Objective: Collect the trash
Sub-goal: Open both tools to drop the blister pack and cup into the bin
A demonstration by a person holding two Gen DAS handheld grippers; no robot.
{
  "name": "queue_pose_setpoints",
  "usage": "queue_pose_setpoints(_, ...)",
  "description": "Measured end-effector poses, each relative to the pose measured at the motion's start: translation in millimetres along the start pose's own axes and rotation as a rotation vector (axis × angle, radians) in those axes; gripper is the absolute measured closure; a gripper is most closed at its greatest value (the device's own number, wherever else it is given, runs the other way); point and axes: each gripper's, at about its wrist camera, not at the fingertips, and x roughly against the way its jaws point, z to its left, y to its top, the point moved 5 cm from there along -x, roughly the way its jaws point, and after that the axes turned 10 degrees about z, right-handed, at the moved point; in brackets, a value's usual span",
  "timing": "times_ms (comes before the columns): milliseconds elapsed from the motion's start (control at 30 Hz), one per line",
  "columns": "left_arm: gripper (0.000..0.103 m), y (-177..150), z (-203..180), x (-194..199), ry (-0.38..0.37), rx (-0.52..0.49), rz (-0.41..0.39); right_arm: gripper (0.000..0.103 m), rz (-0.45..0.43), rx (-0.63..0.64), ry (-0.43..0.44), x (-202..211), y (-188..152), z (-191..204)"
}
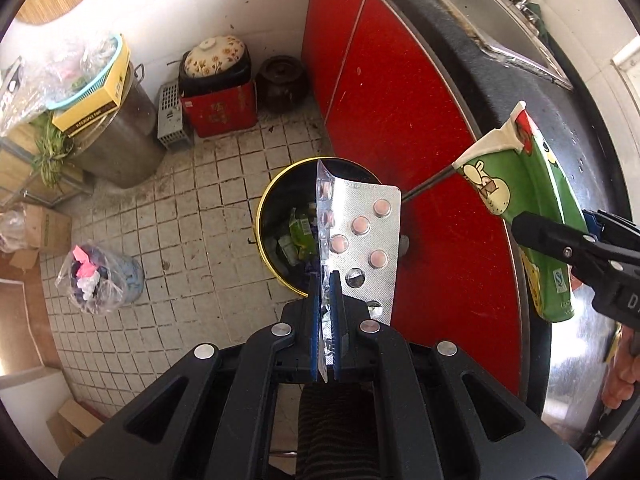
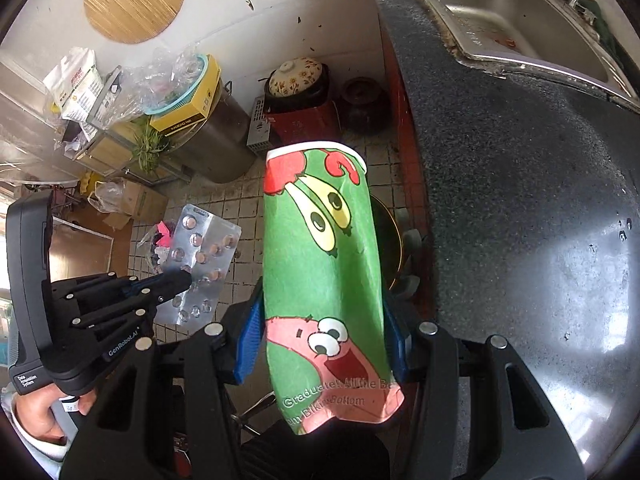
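My left gripper (image 1: 327,280) is shut on a silver pill blister pack (image 1: 366,236) with pink tablets, held above a round black trash bin (image 1: 276,216) with a gold rim that holds green wrappers. My right gripper (image 2: 324,320) is shut on a crushed green cartoon paper cup (image 2: 320,264), held over the floor beside the counter edge. The cup (image 1: 532,184) and right gripper (image 1: 560,240) show at the right of the left wrist view. The left gripper (image 2: 184,278) and blister pack (image 2: 204,256) show at the left of the right wrist view. The bin (image 2: 390,236) is mostly hidden behind the cup there.
A dark speckled counter (image 2: 520,200) with a steel sink (image 2: 500,12) runs along the right, above red cabinet doors (image 1: 392,120). On the tiled floor stand a steel pot (image 1: 120,136), a red box with a floral-lidded pot (image 1: 218,80), a brown jar (image 1: 282,82) and a bagged bucket (image 1: 100,280).
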Motion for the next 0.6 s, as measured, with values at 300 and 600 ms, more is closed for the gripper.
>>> queue_pose_setpoints(300,0.01,15,9,3,0.053,0.038,-0.107,0.018,-0.129,-0.076,0.091,44,27,-6)
queue_pose_setpoints(600,0.007,36,-44,24,0.118,-0.042,-0.161,0.007,-0.339,-0.349,-0.068,131,-64,-126)
